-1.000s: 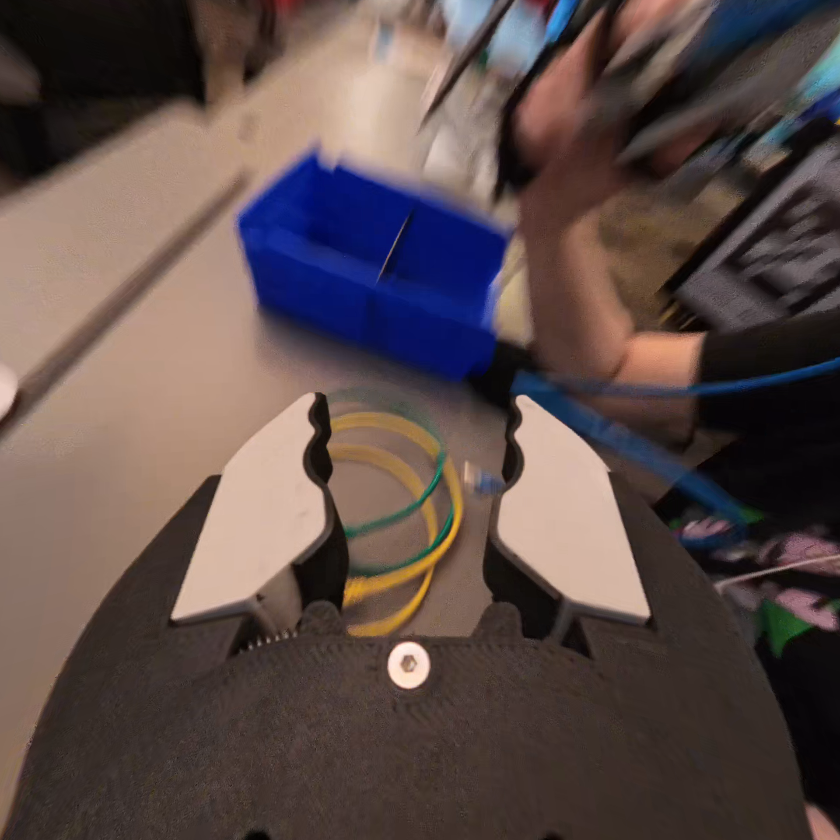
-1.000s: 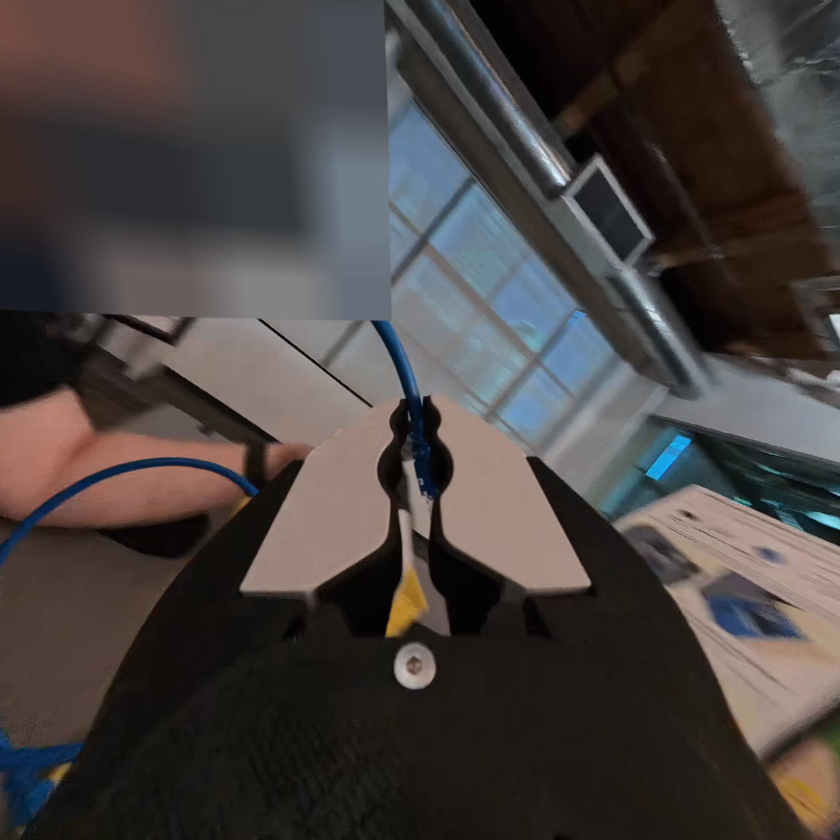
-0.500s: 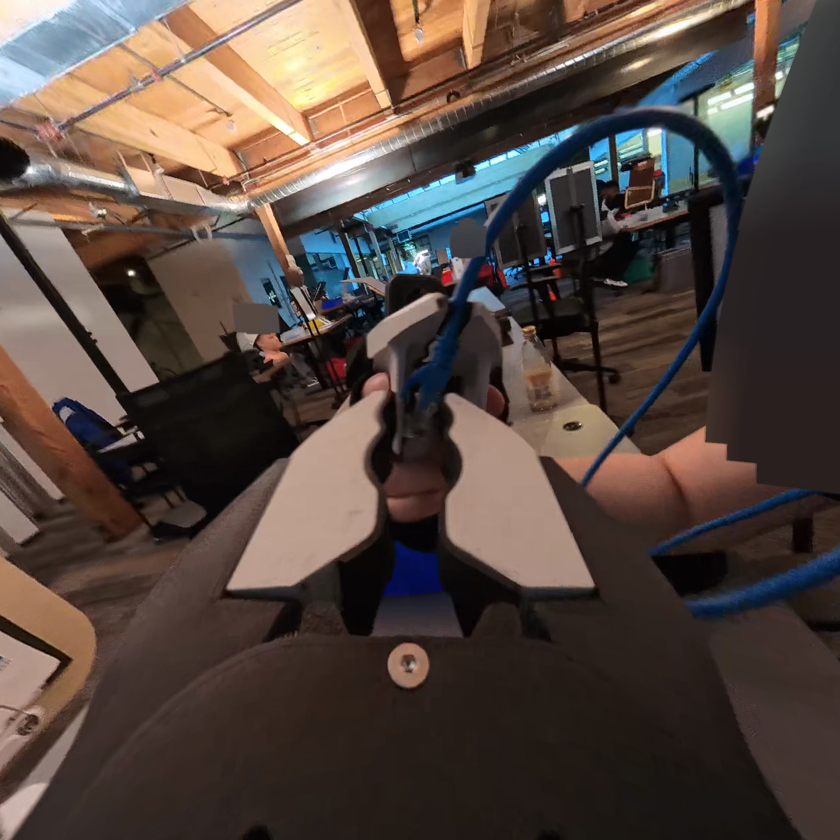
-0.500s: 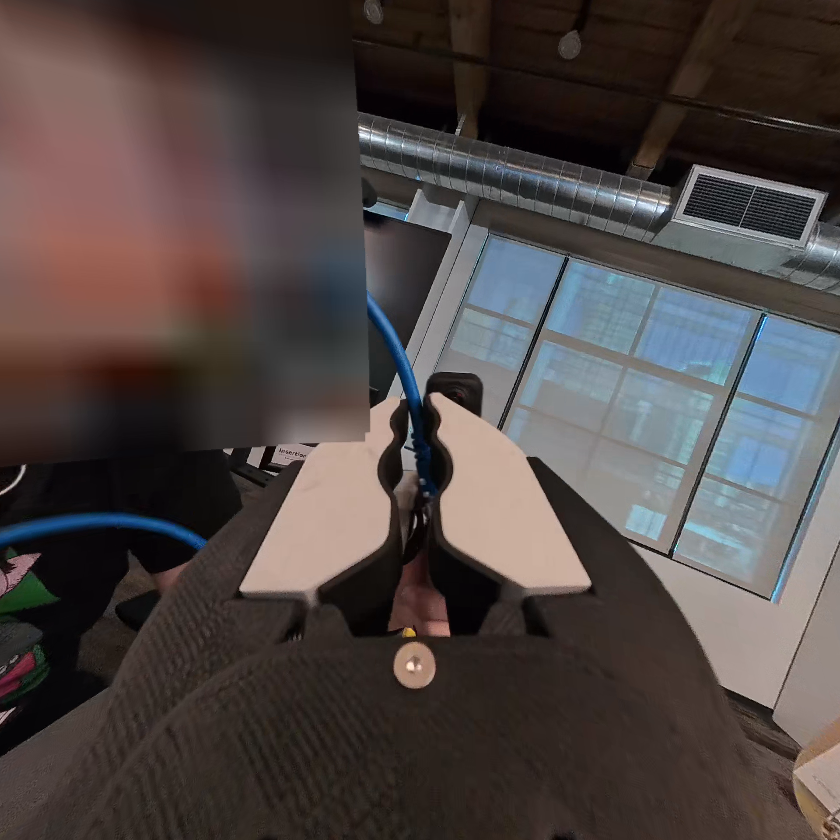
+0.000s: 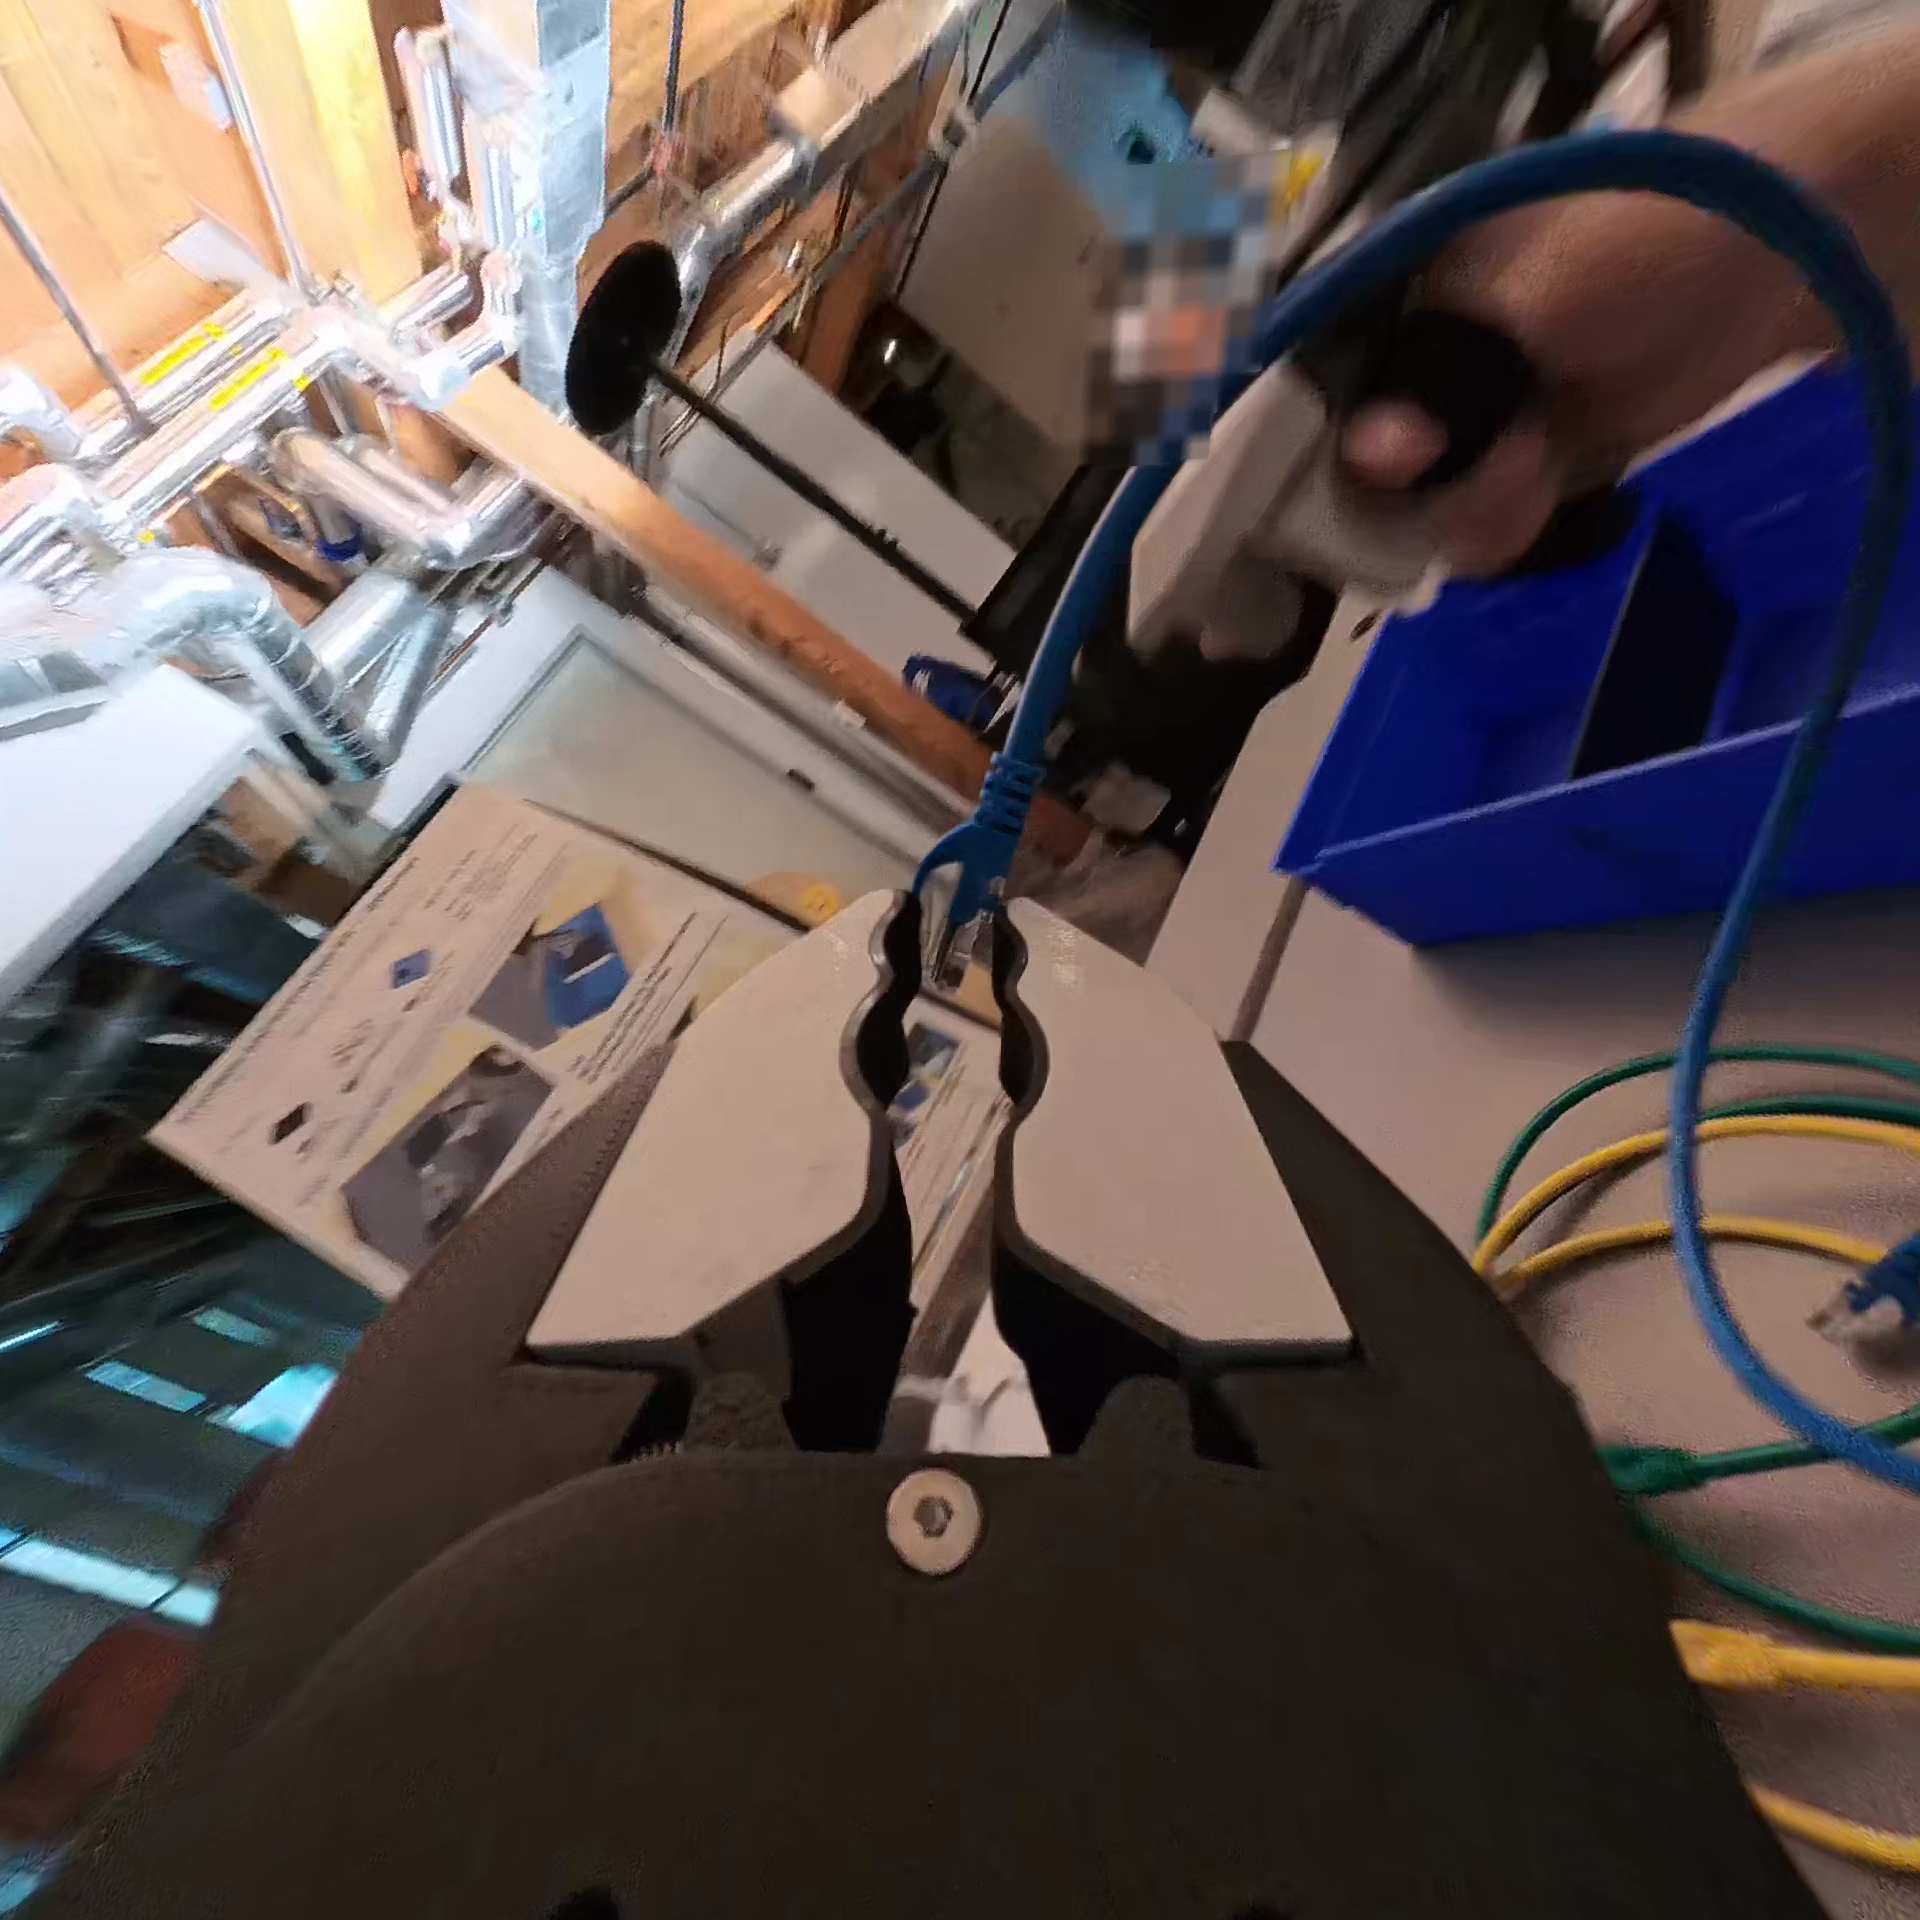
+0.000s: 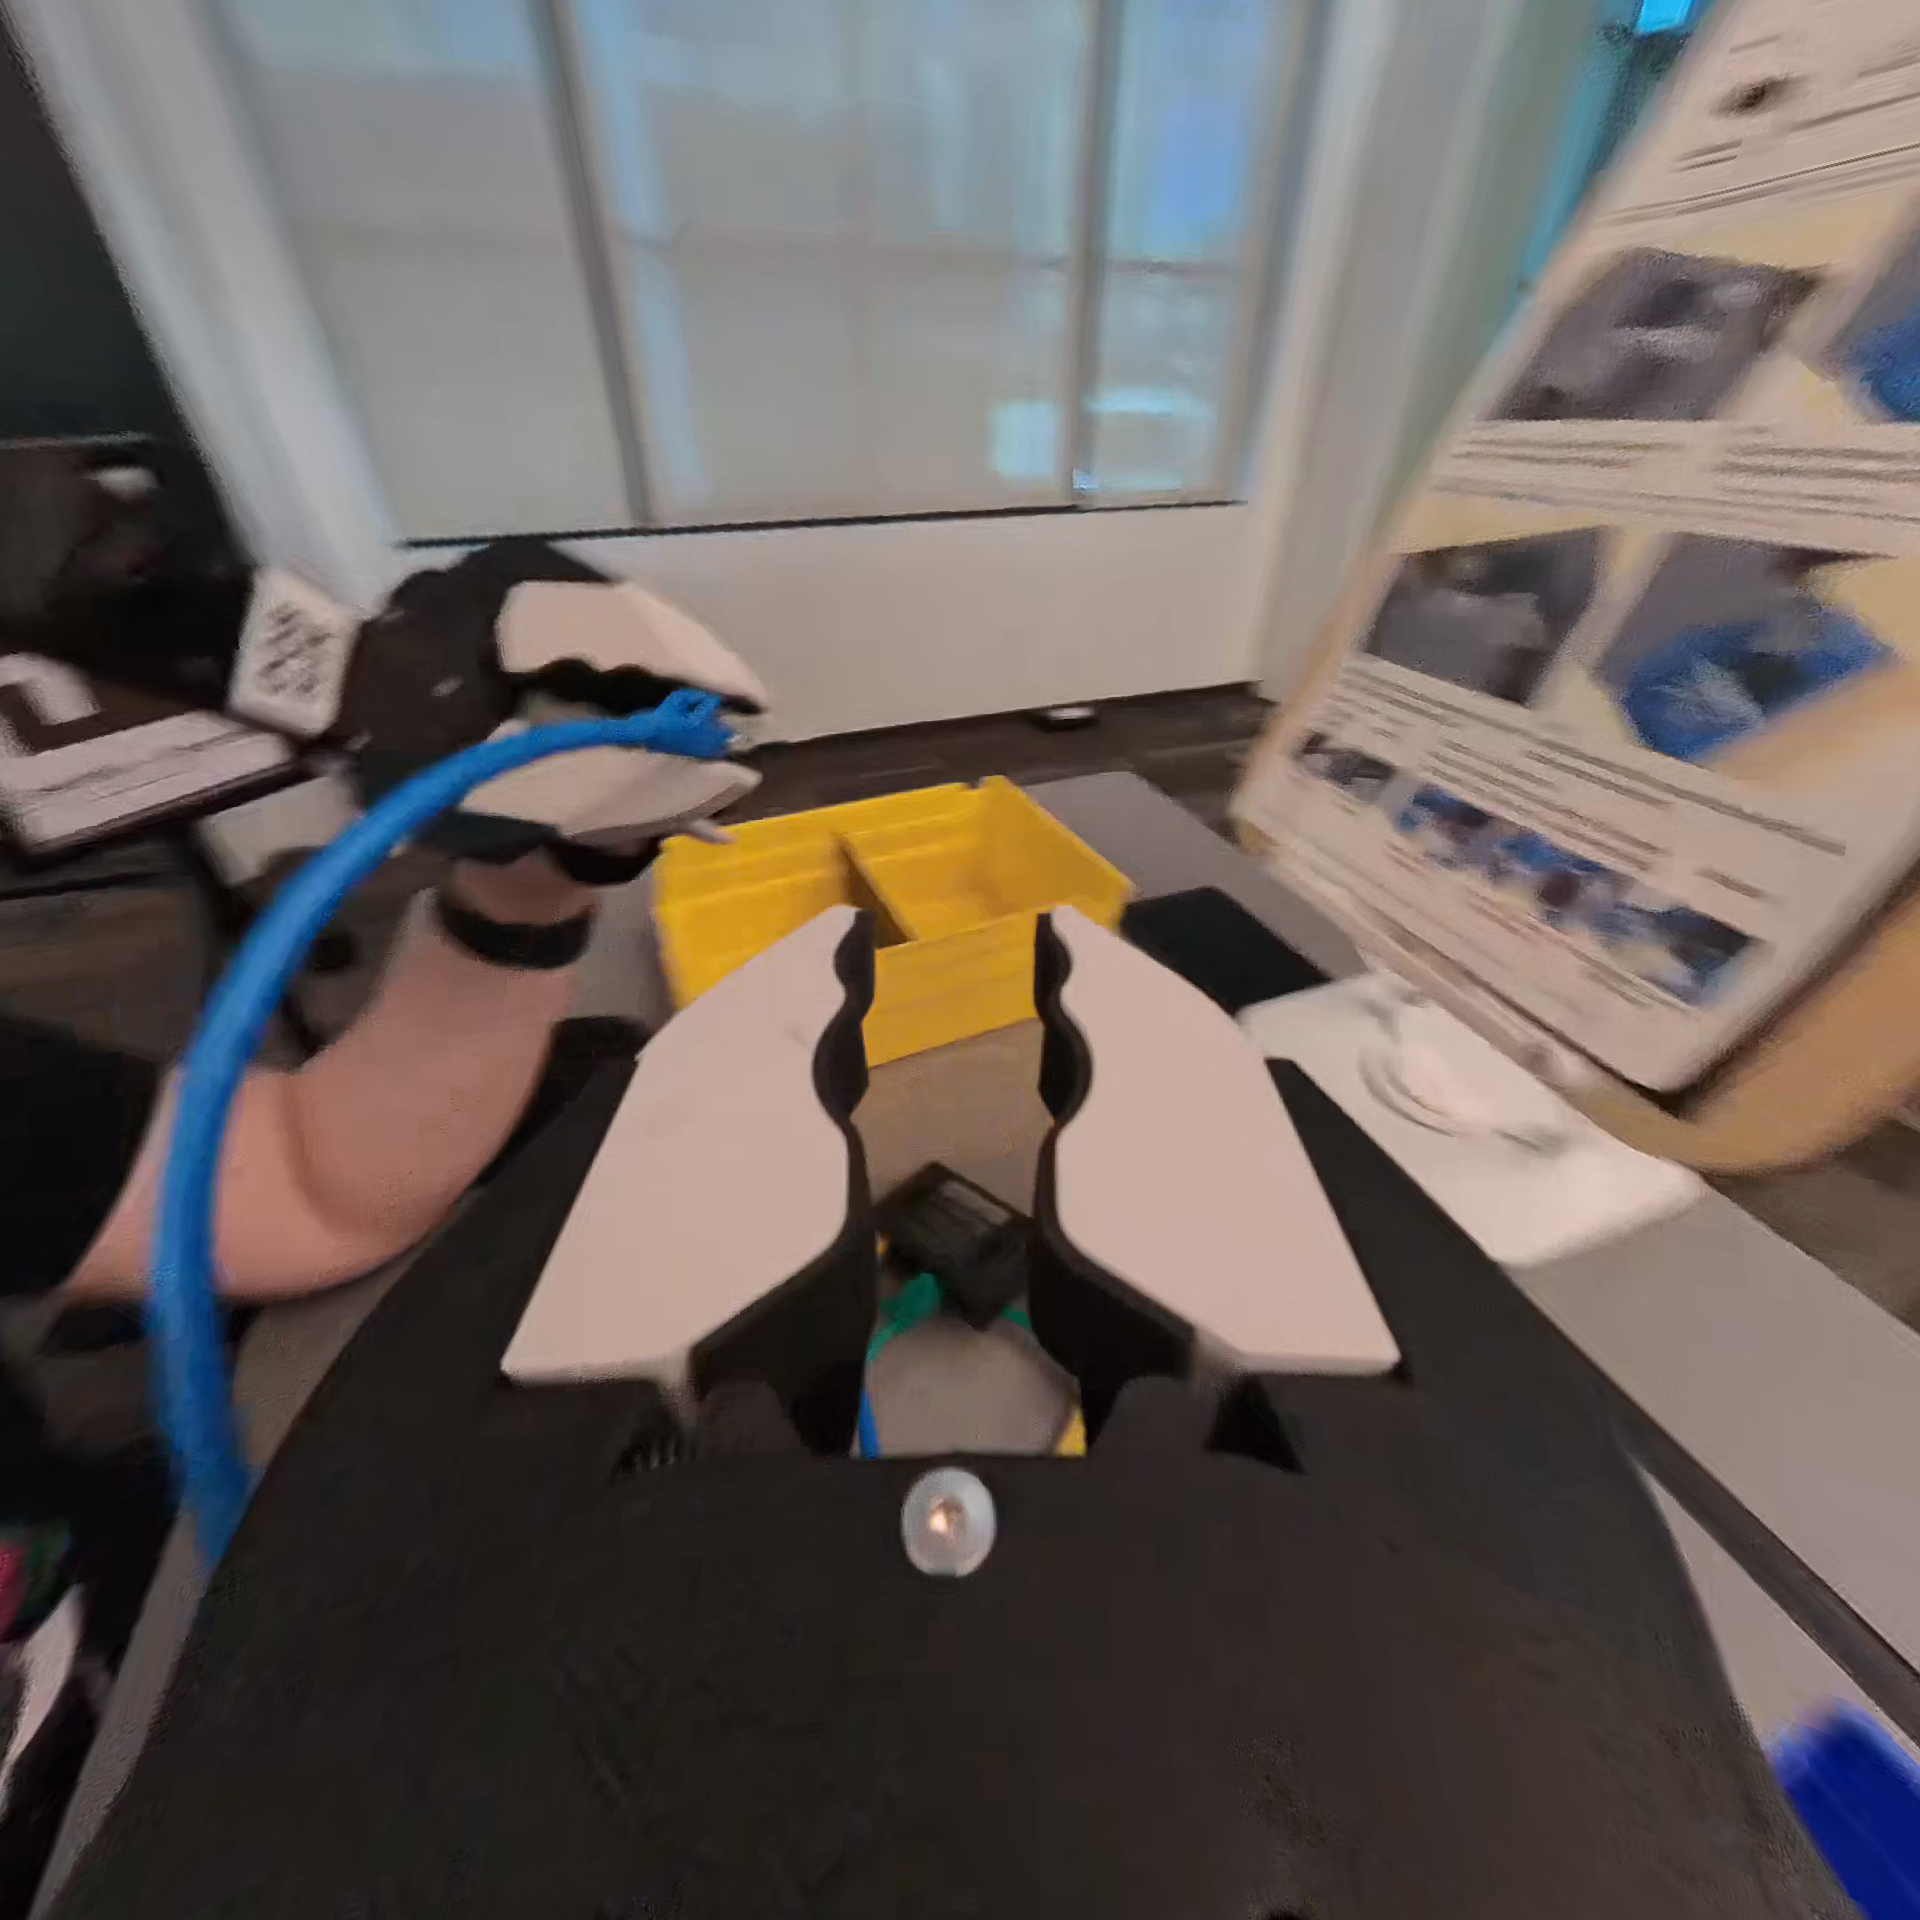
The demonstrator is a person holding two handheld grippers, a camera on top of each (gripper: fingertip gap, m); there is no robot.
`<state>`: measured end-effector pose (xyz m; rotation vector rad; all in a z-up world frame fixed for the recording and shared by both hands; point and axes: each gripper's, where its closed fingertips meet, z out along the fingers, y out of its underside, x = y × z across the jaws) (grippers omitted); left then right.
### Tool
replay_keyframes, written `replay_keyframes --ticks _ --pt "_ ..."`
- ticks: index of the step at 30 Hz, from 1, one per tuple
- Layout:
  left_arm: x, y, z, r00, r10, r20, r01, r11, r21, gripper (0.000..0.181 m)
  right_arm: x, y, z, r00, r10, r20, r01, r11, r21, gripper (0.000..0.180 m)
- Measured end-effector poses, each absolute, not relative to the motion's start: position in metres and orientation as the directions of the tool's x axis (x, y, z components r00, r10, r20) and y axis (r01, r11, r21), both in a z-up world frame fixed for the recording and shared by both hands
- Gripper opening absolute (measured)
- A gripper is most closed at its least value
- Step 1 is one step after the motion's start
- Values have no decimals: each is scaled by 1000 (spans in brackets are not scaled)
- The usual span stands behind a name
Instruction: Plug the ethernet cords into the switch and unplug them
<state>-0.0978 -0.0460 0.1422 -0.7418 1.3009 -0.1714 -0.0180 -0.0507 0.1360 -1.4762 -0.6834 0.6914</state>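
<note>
My left gripper (image 5: 951, 925) is shut on the plug (image 5: 961, 940) of a blue ethernet cord (image 5: 1683, 1091) and holds it in the air at its fingertips. The cord loops up, to the right and down to the table, where its other plug (image 5: 1870, 1299) lies. The right wrist view shows the same grasp: the left gripper (image 6: 743, 732) clamps the blue plug (image 6: 691, 722). My right gripper (image 6: 945, 935) is open and empty above the table. The black switch (image 6: 951, 1226) lies on the table below its fingers, with a green cord by it. In the left wrist view the right gripper (image 5: 1247, 488) is at the upper right, in a hand.
A yellow divided bin (image 6: 935, 883) stands beyond my right fingers, with a black flat item (image 6: 1216, 935) to its right. A blue bin (image 5: 1558, 831) stands on the grey table. Green (image 5: 1558, 1101) and yellow (image 5: 1621, 1153) cords lie coiled. A poster board (image 6: 1610, 623) stands at the right. Spacing between my two grippers at the tips: around 9 cm. The black switch (image 6: 951, 1226) is about 25 cm from my left fingertips.
The blue cord's plug passed from my right gripper to my left: the left pads came together on it, then the right fingers opened and drew away. Both views swung down toward the table.
</note>
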Motion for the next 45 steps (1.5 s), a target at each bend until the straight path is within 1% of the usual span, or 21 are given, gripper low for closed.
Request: replay_keyframes --ticks 2,4,7,9,11,13,15,16,18,21,23,25,27,28,31,34,36,38,40,43,45 --pt "-99 -34 138 307 -453 -837 -374 752 -543 12 1 -59 159 724 689 -26 -54 19 -998 28" --pt "-100 -22 134 324 -419 -848 -428 734 -527 12 -6 -89 187 706 708 -5 -106 98 -989 23" --pt "-101 -10 132 349 -393 -851 -473 710 -522 12 -48 -134 199 613 784 97 -50 161 -986 17" --pt "-102 -6 133 365 -384 -848 -486 699 -525 12 -81 -143 184 536 839 93 13 101 -995 21" --pt "-103 -6 135 375 -382 -845 -489 692 -531 12 -105 -127 162 522 852 47 60 19 -998 25" --pt "-104 -8 138 387 -384 -839 -481 692 -538 12 -116 -93 142 583 812 -29 51 -72 -996 25" --pt "-106 -7 139 396 -379 -837 -490 683 -541 12 -117 -60 122 666 744 -51 61 -122 -991 27" --pt "-107 -7 139 394 -370 -841 -500 681 -534 12 -117 -49 117 698 715 -42 57 -114 -992 31" --pt "-106 -7 138 386 -359 -850 -506 688 -520 11 -113 -34 121 742 670 -29 -3 -40 -999 41" --pt "-101 -11 137 376 -370 -849 -487 701 -521 11 -100 -26 134 783 620 -46 -102 55 -993 45" --pt "-97 -18 136 353 -373 -858 -466 725 -507 11 -92 -26 142 785 615 -71 -173 108 -979 42" --pt "-95 -22 136 339 -371 -864 -460 736 -497 11 -95 -29 144 741 668 -63 -187 115 -976 38" --pt "-94 -27 135 323 -363 -874 -451 753 -479 11 -102 -34 143 670 738 -82 -201 74 -977 33" --pt "-94 -29 135 313 -360 -879 -445 762 -471 11 -103 -36 142 644 759 -98 -204 47 -978 24" --pt "-93 -33 134 296 -350 -889 -442 774 -453 11 -103 -37 139 601 788 -134 -203 -12 -979 15" --pt "-92 -35 131 277 -331 -902 -443 789 -426 9 -102 -38 135 585 800 -134 -174 -38 -984 14" --pt "-90 -39 131 268 -322 -908 -433 802 -412 9 -102 -40 137 572 807 -148 -191 -44 -981 17" --pt "-90 -39 130 260 -313 -913 -444 801 -401 9 -103 -41 137 562 812 -156 -192 -55 -980 15" --pt "-89 -39 128 251 -319 -914 -443 802 -401 9 -102 -41 134 565 814 -139 -157 -59 -986 14" --pt "-88 -40 131 270 -323 -907 -420 808 -413 9 -102 -43 136 575 814 -90 -126 -20 -992 14" --pt "-87 -43 135 307 -359 -881 -380 803 -459 9 -101 -46 142 583 813 -15 -113 63 -992 14"
